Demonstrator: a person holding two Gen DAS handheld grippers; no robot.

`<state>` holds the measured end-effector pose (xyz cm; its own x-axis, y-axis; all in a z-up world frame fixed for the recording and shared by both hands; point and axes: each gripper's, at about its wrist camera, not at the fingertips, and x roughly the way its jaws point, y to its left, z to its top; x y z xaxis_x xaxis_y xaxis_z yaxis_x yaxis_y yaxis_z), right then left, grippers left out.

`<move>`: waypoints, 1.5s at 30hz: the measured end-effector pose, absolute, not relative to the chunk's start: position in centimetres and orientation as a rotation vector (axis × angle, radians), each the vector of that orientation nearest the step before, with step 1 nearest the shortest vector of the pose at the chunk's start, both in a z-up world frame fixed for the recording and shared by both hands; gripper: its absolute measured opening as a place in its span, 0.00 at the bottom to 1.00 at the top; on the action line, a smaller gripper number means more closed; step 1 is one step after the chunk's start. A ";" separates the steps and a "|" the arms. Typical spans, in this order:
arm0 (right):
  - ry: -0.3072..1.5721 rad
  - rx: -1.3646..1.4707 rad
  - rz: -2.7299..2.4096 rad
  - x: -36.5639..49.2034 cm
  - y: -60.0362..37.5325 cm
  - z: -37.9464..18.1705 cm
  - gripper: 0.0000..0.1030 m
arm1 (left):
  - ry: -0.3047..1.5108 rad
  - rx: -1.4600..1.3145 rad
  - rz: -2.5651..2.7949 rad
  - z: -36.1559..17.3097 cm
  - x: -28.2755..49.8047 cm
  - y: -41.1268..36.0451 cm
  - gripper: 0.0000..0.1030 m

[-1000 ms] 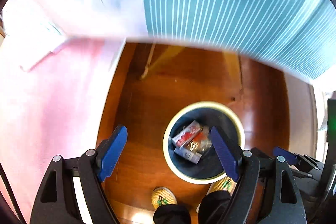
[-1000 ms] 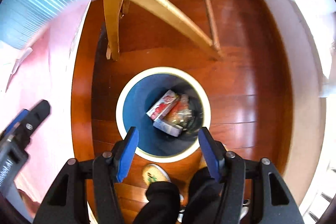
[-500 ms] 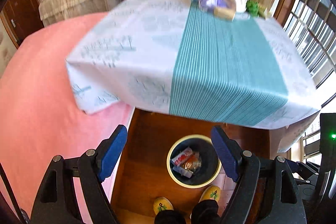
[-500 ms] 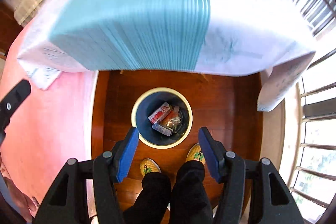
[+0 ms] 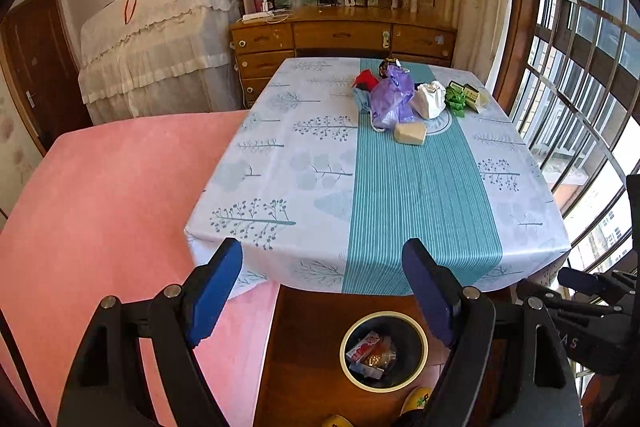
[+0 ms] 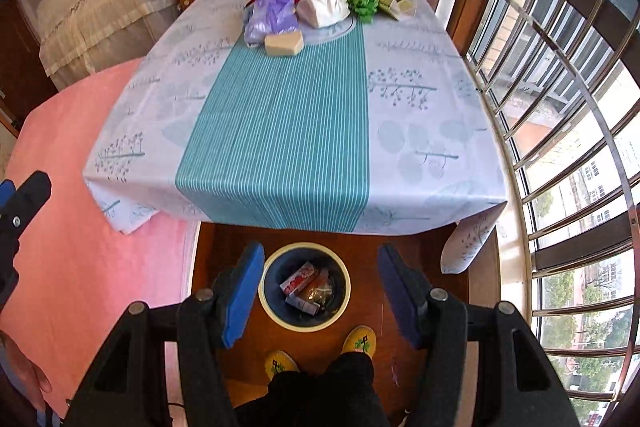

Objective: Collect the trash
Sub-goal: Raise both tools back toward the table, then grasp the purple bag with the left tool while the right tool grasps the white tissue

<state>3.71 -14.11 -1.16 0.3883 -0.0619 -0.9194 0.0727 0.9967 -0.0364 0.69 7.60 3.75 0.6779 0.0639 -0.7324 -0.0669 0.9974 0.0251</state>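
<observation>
A round bin with a cream rim stands on the wooden floor at the table's near edge, with wrappers and a small red-and-white carton inside. Trash lies at the far end of the table: a purple plastic bag, a white crumpled bag, a beige block, green wrapping and small boxes. My left gripper and right gripper hang open and empty, high above the floor near the bin.
A patterned cloth with a teal stripe covers the table. A pink bed lies to the left, barred windows to the right, a wooden dresser behind. The person's legs and yellow slippers stand by the bin.
Both grippers rose from just over the bin to above table height and tilted up. The table top with its trash came into view; the bin shrank below. Jaws stayed open.
</observation>
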 end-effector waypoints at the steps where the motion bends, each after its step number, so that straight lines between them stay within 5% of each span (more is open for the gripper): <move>1: 1.145 0.020 -0.093 3.9 -14.2 -0.4 0.58 | 0.813 0.001 0.069 4.3 0.7 7.7 0.78; 16: 0.850 0.058 -0.103 6.7 -14.1 7.0 0.58 | 0.674 -0.071 0.032 10.6 4.0 9.8 0.78; 29: 0.918 0.120 0.012 18.5 -18.0 4.7 0.58 | 0.770 -0.096 -0.020 8.2 16.7 6.4 0.78; 45: 1.105 0.048 0.285 38.0 -22.7 -5.4 0.58 | 1.110 -0.109 0.064 -5.4 41.3 -3.1 0.78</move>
